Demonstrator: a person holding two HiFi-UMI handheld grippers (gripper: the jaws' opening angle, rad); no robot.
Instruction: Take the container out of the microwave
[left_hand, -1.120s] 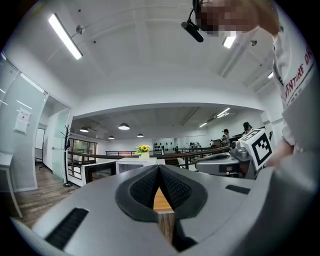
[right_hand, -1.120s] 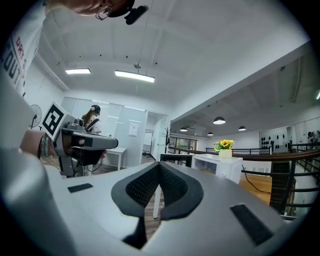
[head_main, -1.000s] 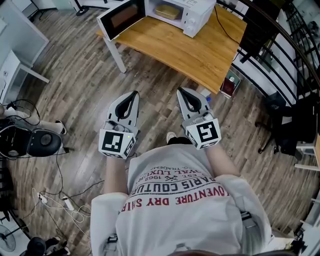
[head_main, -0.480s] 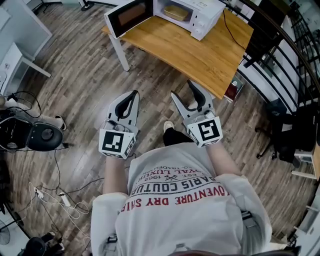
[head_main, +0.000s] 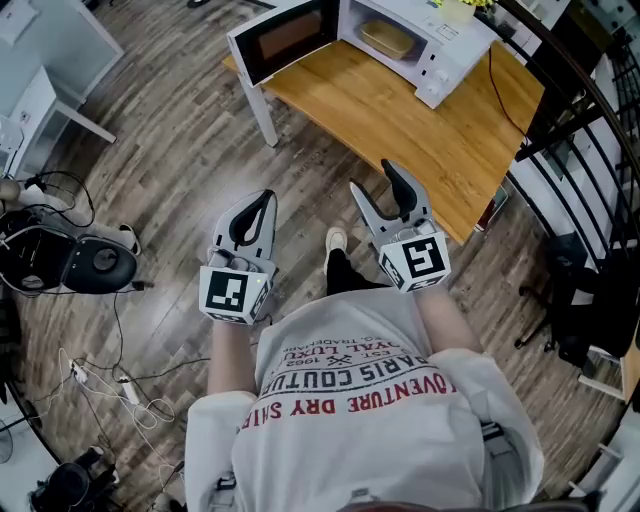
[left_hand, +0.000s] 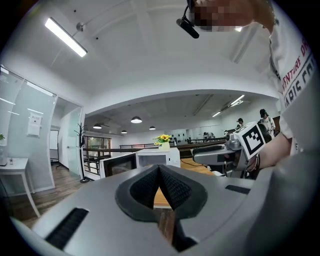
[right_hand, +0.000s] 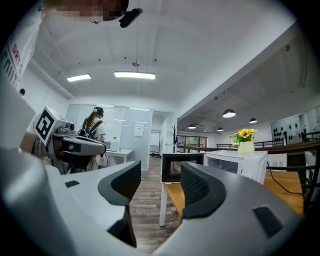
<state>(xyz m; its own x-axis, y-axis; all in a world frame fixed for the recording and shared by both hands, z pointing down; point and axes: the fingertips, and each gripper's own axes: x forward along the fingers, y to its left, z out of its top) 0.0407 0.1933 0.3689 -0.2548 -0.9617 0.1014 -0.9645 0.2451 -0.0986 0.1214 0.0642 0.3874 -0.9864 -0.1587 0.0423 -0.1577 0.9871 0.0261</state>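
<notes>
A white microwave (head_main: 435, 45) stands at the far end of a wooden table (head_main: 430, 140), its door (head_main: 288, 38) swung open to the left. Inside sits a tan container (head_main: 388, 40). Both grippers hang over the floor short of the table's near edge. My left gripper (head_main: 255, 205) is shut with nothing in it, its pads meeting at a point (left_hand: 159, 169). My right gripper (head_main: 377, 183) is open and empty. Between its fingers (right_hand: 160, 182) I see the open door (right_hand: 181, 167) and the microwave body (right_hand: 235, 165).
A vase of yellow flowers (right_hand: 245, 137) stands on the microwave. A black device (head_main: 85, 262) and cables (head_main: 110, 385) lie on the floor at left, near a white desk (head_main: 40, 110). A black railing (head_main: 590, 120) runs behind the table. A person with a backpack (right_hand: 95, 122) stands far off.
My right gripper's jaws have opened from shut. Both grippers and the person have moved toward the table, and the microwave sits nearer in the head view.
</notes>
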